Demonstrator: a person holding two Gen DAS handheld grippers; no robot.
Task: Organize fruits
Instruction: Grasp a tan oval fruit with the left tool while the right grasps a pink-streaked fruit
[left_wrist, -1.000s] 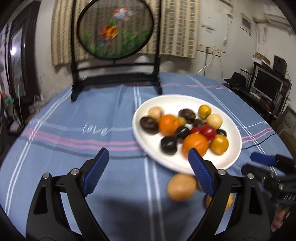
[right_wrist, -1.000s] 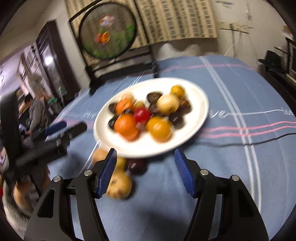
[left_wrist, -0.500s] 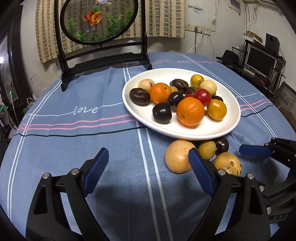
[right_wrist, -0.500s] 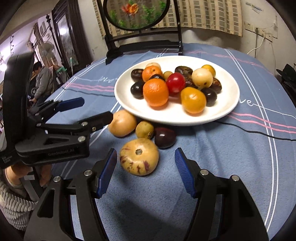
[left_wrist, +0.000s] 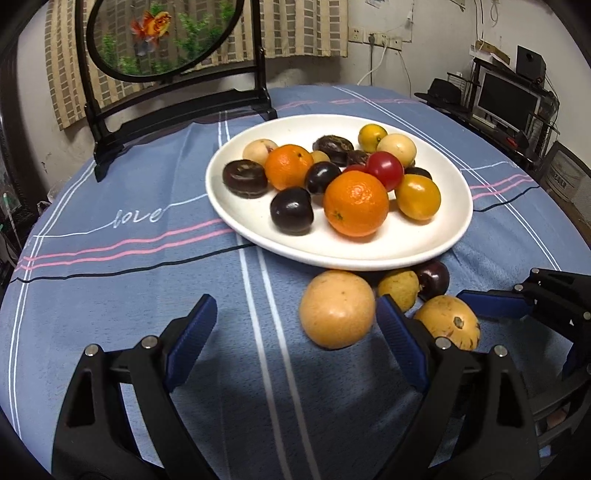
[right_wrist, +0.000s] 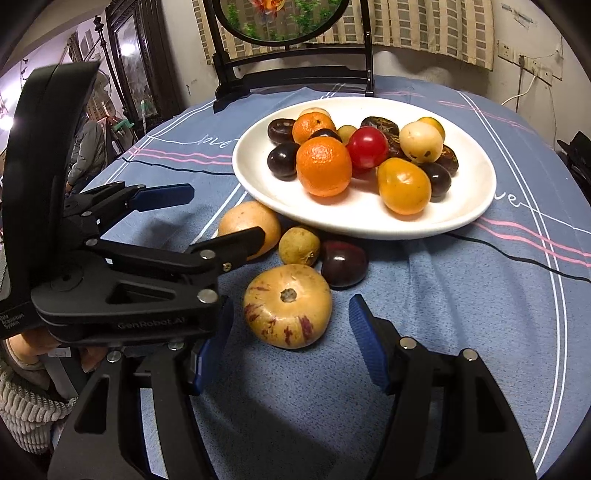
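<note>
A white plate (left_wrist: 369, 254) (right_wrist: 369, 229) holds oranges, dark plums, a red fruit and yellow fruits. On the blue cloth in front of it lie a tan round fruit (left_wrist: 336, 308) (right_wrist: 255, 221), a small yellow-green fruit (left_wrist: 399, 288) (right_wrist: 299, 245), a dark plum (left_wrist: 432, 278) (right_wrist: 343, 264) and a striped melon (left_wrist: 447, 326) (right_wrist: 288, 306). My left gripper (left_wrist: 295, 332) (right_wrist: 207, 218) is open, with the tan fruit just inside its right finger, untouched. My right gripper (right_wrist: 291, 332) is open, and the striped melon lies between its fingertips with a gap on each side.
A round goldfish screen (left_wrist: 166, 37) on a black stand rises at the table's far edge. A monitor (left_wrist: 506, 99) and a hat (left_wrist: 443, 92) sit beyond the right side. A person (right_wrist: 88, 147) stands far left; a hand in a ribbed sleeve (right_wrist: 22, 406) holds the left gripper.
Both grippers have sunk and come closer to the loose fruits in front of the plate. The striped melon now lies between the right fingers. Neither jaw width has changed.
</note>
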